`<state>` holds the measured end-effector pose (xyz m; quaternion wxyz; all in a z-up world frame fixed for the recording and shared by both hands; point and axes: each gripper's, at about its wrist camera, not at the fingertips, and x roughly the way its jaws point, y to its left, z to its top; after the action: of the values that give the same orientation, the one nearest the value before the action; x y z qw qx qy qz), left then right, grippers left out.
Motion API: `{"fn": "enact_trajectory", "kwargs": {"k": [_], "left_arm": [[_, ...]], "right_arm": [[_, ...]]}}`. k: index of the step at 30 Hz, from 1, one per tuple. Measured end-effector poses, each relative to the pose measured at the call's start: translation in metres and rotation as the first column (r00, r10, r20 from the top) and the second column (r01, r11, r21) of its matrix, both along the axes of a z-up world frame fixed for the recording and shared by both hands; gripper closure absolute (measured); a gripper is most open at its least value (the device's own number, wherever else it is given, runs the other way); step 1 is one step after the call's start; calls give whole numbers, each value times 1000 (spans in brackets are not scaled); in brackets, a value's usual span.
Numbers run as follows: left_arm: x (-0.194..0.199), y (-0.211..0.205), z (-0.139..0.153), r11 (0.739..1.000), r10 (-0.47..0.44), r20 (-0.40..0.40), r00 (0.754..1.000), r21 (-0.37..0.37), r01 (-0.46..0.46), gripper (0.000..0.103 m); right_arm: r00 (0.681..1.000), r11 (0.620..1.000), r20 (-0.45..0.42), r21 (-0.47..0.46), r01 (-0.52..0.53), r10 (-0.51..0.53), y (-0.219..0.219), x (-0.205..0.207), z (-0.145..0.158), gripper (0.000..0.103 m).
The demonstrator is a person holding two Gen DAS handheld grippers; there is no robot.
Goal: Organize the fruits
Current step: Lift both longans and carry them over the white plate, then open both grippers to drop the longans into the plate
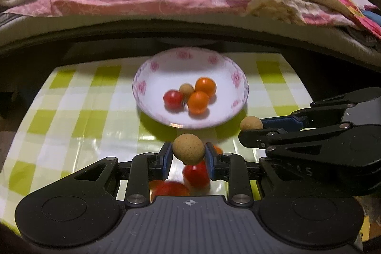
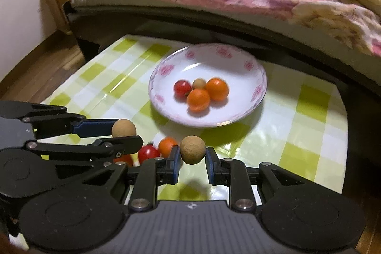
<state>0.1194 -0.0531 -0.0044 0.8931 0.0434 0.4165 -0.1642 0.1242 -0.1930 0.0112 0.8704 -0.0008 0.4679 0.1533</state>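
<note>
My left gripper [image 1: 188, 152] pinches a round, matte tan fruit [image 1: 188, 148]; my right gripper [image 2: 192, 154] pinches its rough-skinned twin [image 2: 192, 153]. Ahead sits a glossy floral plate [image 1: 234, 77].

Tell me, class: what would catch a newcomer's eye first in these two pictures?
Each gripper carries a tan round fruit between its jaws: the left gripper holds the left tan fruit, the right gripper the right tan fruit. Beyond them, on the green-checked tablecloth, stands a flowered bowl of red, orange and tan fruits; more lie loose near the grippers.
</note>
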Motion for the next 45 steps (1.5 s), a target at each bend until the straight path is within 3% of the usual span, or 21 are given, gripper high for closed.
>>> {"fn": "enact_trajectory", "kwargs": {"k": [19, 29, 45], "left_arm": [[69, -15, -17, 998, 62, 2, 998, 0, -62, 68], [82, -11, -35, 996, 90, -39, 995, 7, -90, 67], [79, -4, -13, 991, 131, 6, 991, -22, -130, 48]], "right_arm": [[996, 996, -7, 14, 84, -84, -12, 72, -22, 76], [996, 997, -38, -10, 80, -80, -6, 88, -40, 75], [993, 992, 14, 34, 121, -121, -16, 90, -19, 72]]}}
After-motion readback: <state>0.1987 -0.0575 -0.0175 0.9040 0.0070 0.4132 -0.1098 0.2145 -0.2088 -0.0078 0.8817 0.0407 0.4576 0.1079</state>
